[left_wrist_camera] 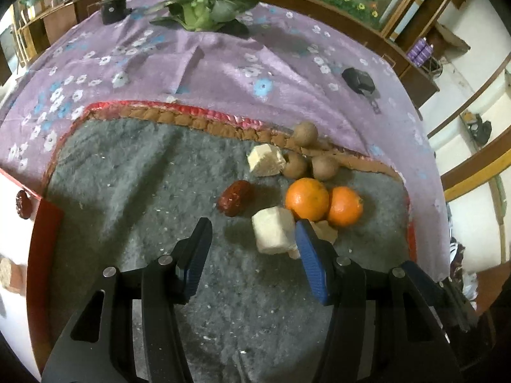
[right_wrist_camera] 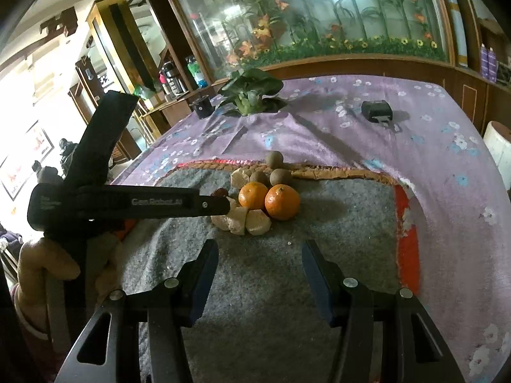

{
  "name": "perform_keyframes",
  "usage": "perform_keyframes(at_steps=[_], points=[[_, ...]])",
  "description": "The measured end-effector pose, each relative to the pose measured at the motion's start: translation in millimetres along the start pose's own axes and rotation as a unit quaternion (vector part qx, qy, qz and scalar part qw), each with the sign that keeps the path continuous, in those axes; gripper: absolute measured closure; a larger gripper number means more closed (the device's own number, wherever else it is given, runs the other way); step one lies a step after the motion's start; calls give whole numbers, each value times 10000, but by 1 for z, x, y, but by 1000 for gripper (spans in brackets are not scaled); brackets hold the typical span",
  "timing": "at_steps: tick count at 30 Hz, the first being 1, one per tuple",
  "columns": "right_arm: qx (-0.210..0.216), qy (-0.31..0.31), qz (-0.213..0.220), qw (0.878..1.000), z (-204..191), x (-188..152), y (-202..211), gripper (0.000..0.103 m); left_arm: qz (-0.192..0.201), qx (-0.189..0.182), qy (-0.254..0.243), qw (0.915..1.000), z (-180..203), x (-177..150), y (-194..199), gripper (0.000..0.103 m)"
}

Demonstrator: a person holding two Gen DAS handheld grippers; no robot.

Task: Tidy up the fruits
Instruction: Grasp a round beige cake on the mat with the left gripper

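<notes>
Two oranges (left_wrist_camera: 307,198) (left_wrist_camera: 345,206) lie side by side on a grey mat (left_wrist_camera: 159,175); they also show in the right wrist view (right_wrist_camera: 253,195) (right_wrist_camera: 282,202). Behind them are three brown round fruits (left_wrist_camera: 305,133) and a pale chunk (left_wrist_camera: 266,160). A red date (left_wrist_camera: 233,197) lies to the left. My left gripper (left_wrist_camera: 254,231) is open, with a pale cut chunk (left_wrist_camera: 274,234) just inside its right finger. My right gripper (right_wrist_camera: 259,252) is open and empty, a short way in front of the pile. The left gripper's body (right_wrist_camera: 127,204) reaches in from the left in the right wrist view.
The mat lies on a purple flowered tablecloth (left_wrist_camera: 223,70). A leafy green vegetable (left_wrist_camera: 207,3), a black cup (left_wrist_camera: 112,8) and a black device (left_wrist_camera: 359,79) sit farther back. A red tray edge (left_wrist_camera: 44,233) is at the left. Wooden cabinets ring the table.
</notes>
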State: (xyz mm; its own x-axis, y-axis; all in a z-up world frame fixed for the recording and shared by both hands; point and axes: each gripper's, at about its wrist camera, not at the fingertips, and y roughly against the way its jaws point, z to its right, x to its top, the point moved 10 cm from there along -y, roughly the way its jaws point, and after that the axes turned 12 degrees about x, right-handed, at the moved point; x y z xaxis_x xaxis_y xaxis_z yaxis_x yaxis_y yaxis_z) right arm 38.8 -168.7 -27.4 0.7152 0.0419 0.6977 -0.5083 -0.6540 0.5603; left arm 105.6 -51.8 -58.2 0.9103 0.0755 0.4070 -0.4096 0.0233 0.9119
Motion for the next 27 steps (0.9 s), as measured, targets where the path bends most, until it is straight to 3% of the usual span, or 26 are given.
perform_keyframes(at_steps=[9,11,13,20,23,27], points=[[88,-136,-37,9999,4,-3,-3,50,0,-107,15,9999,1,4,-10,50],[80,-116,-33,9999,4,-3,-3,50,34,-260,-89,9996,5,3,-8,66],[79,-121,-37,9999,4,-3,-3,50,43,-391,-195,9990,10,1,-5,75],[62,-96,-5,9999,1,-2,0,50,60,-487,-343,9982,-3,-15,10,78],[72,-67,1,10000,-1,-1,0,50,127,-288,-373,9988,-20,-23,15,78],[82,-57,-20,9999,-2,-2,-2,50,105,-301,-342,9989,-33,-33,19,78]])
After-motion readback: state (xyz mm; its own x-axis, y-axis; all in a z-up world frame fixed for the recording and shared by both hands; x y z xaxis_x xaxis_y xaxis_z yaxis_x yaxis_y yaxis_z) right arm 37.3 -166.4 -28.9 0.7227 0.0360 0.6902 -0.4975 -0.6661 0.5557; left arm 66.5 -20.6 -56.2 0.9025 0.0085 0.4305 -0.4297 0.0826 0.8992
